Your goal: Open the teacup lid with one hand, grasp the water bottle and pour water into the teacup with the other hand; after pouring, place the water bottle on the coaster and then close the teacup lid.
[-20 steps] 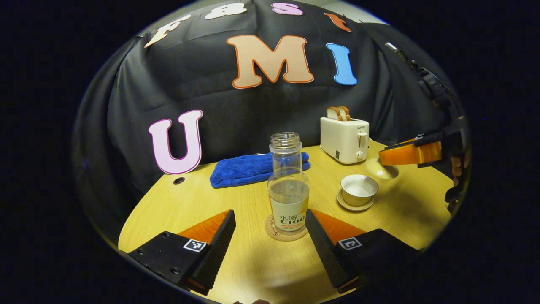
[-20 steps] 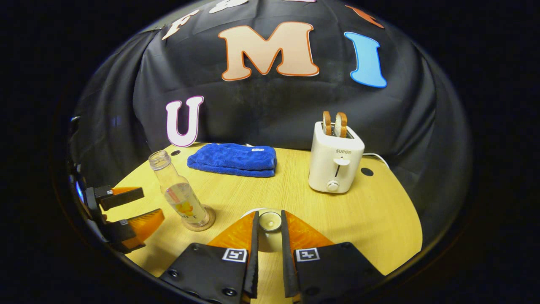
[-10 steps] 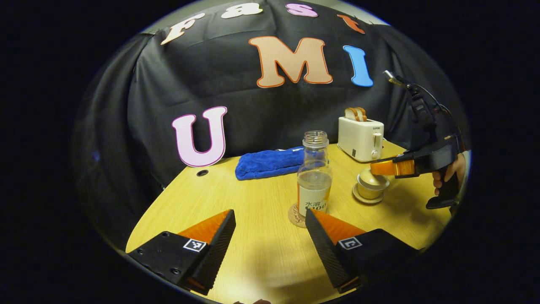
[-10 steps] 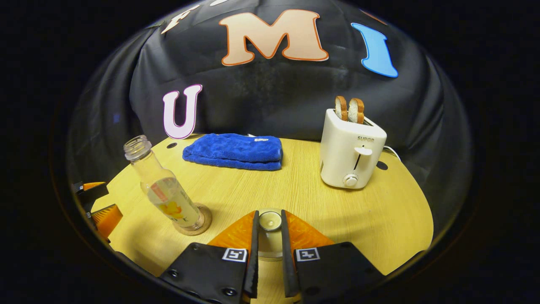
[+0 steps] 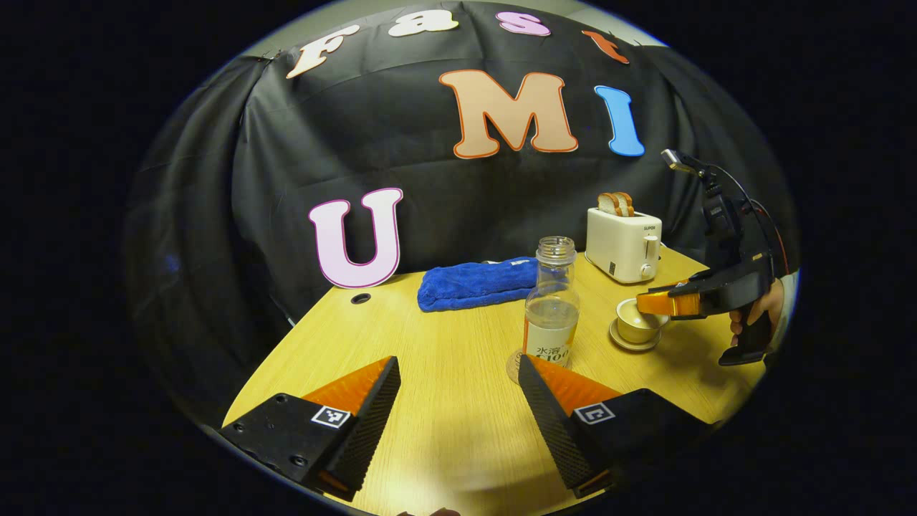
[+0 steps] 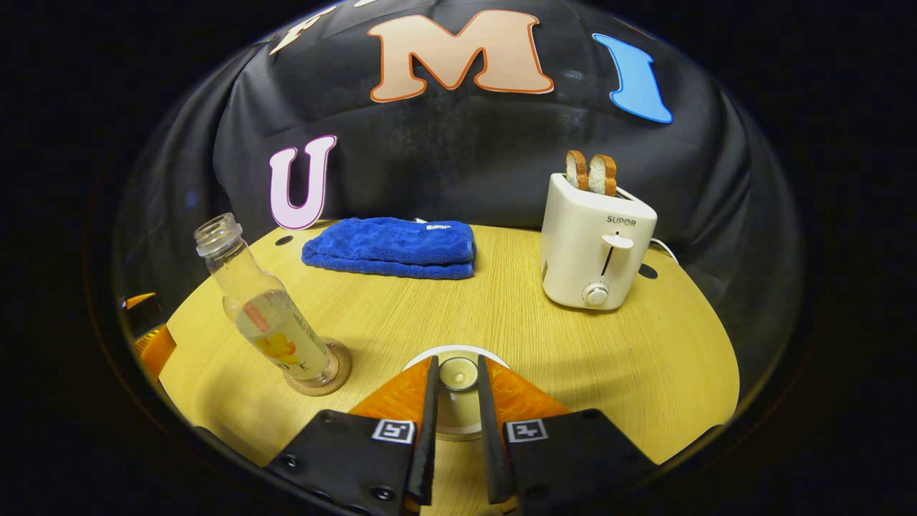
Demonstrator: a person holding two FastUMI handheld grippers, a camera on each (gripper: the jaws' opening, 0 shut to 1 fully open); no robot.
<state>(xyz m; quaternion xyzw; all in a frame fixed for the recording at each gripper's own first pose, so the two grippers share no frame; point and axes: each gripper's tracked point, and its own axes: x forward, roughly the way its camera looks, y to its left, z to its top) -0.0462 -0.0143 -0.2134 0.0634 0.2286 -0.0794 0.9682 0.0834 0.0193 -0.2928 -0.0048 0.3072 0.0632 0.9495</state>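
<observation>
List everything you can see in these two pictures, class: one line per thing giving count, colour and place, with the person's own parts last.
Table: one, light wood, under everything.
Bottle: one, clear, part full, uncapped, on the coaster.
Coaster: one, brown, round, under the bottle.
Teacup: one, cream, on its saucer, right of the bottle.
Saucer: one, cream, under the teacup.
Lid: one, cream, its knob between the right gripper's fingers.
Towel: one, blue, folded, at the back.
Toaster: one, cream, back right.
Bread: two slices, brown-crusted, in the toaster.
Left gripper: open, short of the bottle.
Right gripper: shut on the lid.
Hand: one, holding the right gripper.
</observation>
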